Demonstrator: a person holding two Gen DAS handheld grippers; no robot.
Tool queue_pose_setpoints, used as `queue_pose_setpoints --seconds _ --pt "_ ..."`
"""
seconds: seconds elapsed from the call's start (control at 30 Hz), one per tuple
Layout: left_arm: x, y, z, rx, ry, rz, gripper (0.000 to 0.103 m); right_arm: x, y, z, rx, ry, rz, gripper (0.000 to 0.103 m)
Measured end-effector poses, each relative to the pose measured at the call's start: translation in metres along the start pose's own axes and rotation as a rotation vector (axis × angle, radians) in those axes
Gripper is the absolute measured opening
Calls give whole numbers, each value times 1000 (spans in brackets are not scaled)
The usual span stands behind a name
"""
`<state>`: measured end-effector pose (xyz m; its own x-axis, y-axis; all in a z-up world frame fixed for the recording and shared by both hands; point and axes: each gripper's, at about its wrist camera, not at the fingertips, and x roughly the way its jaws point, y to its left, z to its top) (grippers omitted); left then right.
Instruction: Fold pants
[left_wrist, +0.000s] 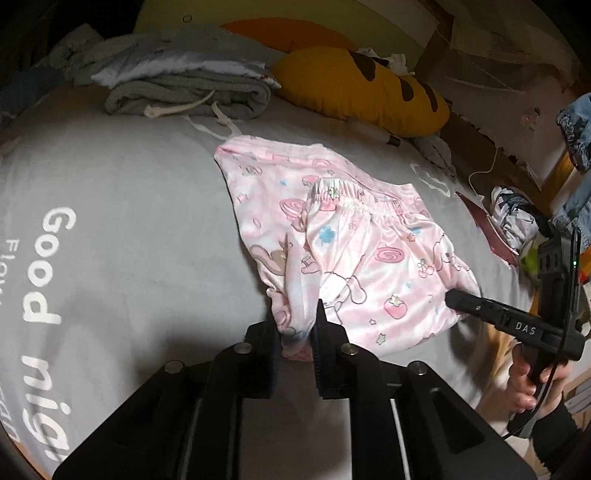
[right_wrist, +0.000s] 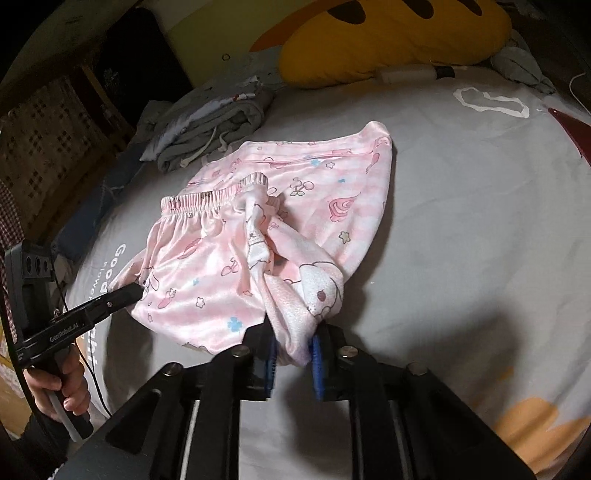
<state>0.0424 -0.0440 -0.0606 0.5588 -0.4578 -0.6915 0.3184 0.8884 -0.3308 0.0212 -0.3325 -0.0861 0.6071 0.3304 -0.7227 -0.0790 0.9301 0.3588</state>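
Pink cartoon-print pants (left_wrist: 369, 251) lie folded over on the grey bed sheet (left_wrist: 129, 184), elastic waistband on top toward the far side. My left gripper (left_wrist: 295, 328) is shut on a bunched corner of the near edge, lifting it slightly. The right gripper (left_wrist: 452, 299) grips the other near corner, a hand (left_wrist: 524, 387) on its handle. In the right wrist view the pants (right_wrist: 221, 266) spread ahead, and my right gripper (right_wrist: 294, 339) is shut on a thick gathered fold. The left gripper (right_wrist: 135, 290) pinches the left edge.
A stack of folded grey and white clothes (left_wrist: 192, 96) sits at the far left of the bed. A yellow plush pillow (left_wrist: 354, 88) lies beyond the pants. Denim and other loose items (left_wrist: 576, 147) crowd the right edge, with a white cable (left_wrist: 480, 173) nearby.
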Motion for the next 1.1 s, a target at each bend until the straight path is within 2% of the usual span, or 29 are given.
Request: queue_pose_setpoints --seconds 0.03,0.17,0.2,0.23,0.3,0.4,0.53,0.73,0.83,0.93,1.0,1.1 --pt "-1 0 0 13 -9 16 28 1 0 0 4 -4 -11 31" --pt "-11 -1 3 69 -58 87 50 -12 -14 7 52 -66 -49 61" --pt "-13 -1 6 73 -66 95 59 -17 -18 11 67 -90 -55 63" --pt "-17 0 9 77 -78 94 64 -22 -22 15 78 -111 -61 64" --pt "-21 0 17 92 -99 95 69 -31 -28 27 90 -142 -74 65" --pt "-25 -1 37 115 -119 116 82 -39 -37 51 94 -170 -61 72" --pt "-20 4 68 121 -133 89 88 -35 -48 91 72 -191 -91 75" --pt "19 31 110 70 -92 95 88 8 -66 137 79 -118 -81 77" --pt "41 46 123 23 -68 106 87 26 -75 143 92 -99 -82 76" --pt "47 53 122 -27 -59 106 82 25 -82 137 121 -84 -58 76" --pt "41 49 112 3 -72 109 82 13 -83 129 124 -110 -39 76" --pt "27 29 92 147 -82 193 81 -9 -77 117 87 -165 -67 77"
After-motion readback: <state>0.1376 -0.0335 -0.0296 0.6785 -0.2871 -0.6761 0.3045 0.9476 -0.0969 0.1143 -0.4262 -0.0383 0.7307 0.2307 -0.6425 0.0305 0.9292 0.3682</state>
